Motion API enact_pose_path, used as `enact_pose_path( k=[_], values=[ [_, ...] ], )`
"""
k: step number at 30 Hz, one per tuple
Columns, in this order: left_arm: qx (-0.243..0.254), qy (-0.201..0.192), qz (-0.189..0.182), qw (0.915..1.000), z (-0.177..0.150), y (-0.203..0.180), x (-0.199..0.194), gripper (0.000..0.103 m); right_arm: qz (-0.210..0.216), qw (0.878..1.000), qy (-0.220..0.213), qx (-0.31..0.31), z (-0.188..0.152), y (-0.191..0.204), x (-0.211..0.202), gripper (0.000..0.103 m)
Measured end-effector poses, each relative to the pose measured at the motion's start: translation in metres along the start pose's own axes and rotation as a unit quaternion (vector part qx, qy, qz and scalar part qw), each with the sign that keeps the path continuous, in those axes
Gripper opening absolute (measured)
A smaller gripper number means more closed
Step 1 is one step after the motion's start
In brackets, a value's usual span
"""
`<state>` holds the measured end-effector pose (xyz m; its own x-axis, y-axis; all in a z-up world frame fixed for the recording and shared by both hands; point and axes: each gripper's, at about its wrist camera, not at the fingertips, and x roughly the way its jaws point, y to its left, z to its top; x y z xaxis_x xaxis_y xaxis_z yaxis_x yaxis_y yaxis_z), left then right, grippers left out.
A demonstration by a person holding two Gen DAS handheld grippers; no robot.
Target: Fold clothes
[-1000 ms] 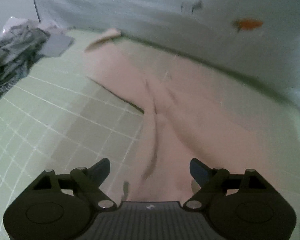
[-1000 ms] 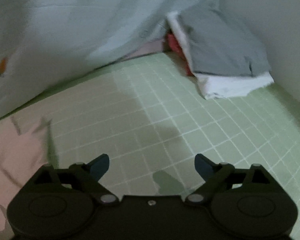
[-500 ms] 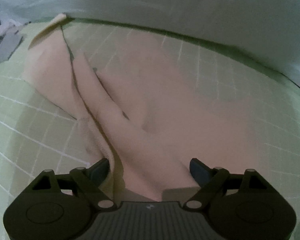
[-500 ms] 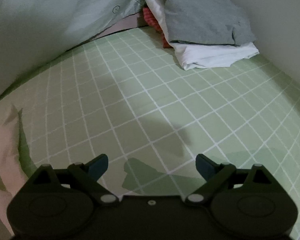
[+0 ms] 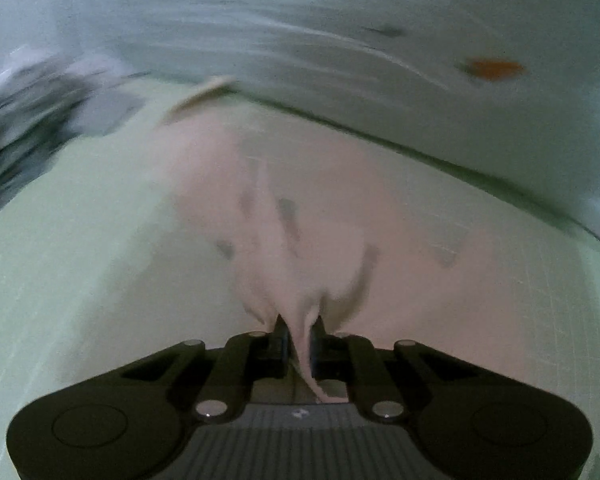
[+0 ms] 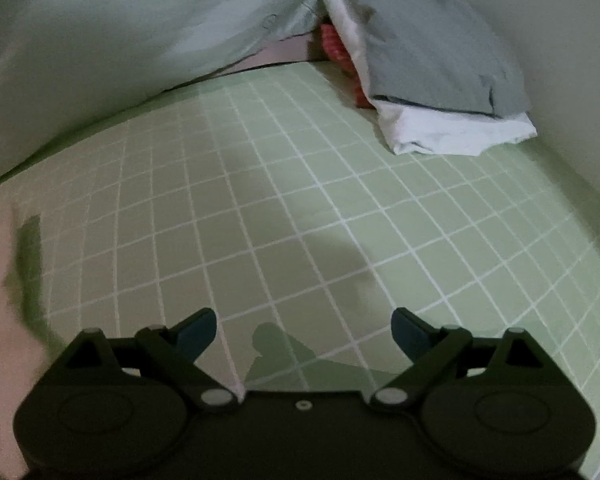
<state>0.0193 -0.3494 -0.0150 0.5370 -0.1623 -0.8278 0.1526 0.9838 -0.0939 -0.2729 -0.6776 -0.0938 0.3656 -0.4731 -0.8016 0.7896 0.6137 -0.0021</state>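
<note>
Between the left gripper's fingers, a bunched fold of the pink garment was pinched tight, the jaws pressed together on it with a strip of cloth trailing back over the gripper body. From that pinch the garment fanned out forward across the green grid mat, its far corner reaching up to the pale sheet that hung along the mat's back edge. The left wrist view was blurred, so the garment's outline was hard to trace. Open mat lay to the left of the garment, running to a crumpled heap of dark and grey clothes at the far left.

The right gripper was spread wide and held nothing, hovering over bare mat (its shadow fell on the squares just ahead). The garment's edge showed at the far left of that view, apart from the gripper. Broad clear mat stretched ahead to a folded stack in the far right corner: grey on top, white beneath, something red behind. A plain wall closed the right side.
</note>
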Motion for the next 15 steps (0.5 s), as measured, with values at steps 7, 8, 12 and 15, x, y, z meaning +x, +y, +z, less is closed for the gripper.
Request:
enact_pose_path(
  k=[7, 8, 12, 15],
  values=[
    [-0.050, 0.033, 0.036, 0.9975, -0.006, 0.039, -0.005, 0.026, 0.016, 1.000, -0.004, -0.014, -0.001, 0.004, -0.004, 0.095],
    [-0.039, 0.031, 0.029, 0.9983, -0.005, 0.030, -0.005, 0.037, 0.017, 1.000, -0.005, -0.016, -0.001, 0.005, -0.005, 0.095],
    [0.003, 0.023, -0.001, 0.9997, -0.003, -0.009, -0.007, 0.066, 0.019, 1.000, -0.006, -0.019, -0.001, 0.006, -0.005, 0.095],
    [0.034, 0.017, -0.024, 0.9990, -0.001, -0.038, -0.009, 0.069, 0.016, 1.000, -0.005, -0.017, -0.001, 0.004, -0.004, 0.096]
  ],
)
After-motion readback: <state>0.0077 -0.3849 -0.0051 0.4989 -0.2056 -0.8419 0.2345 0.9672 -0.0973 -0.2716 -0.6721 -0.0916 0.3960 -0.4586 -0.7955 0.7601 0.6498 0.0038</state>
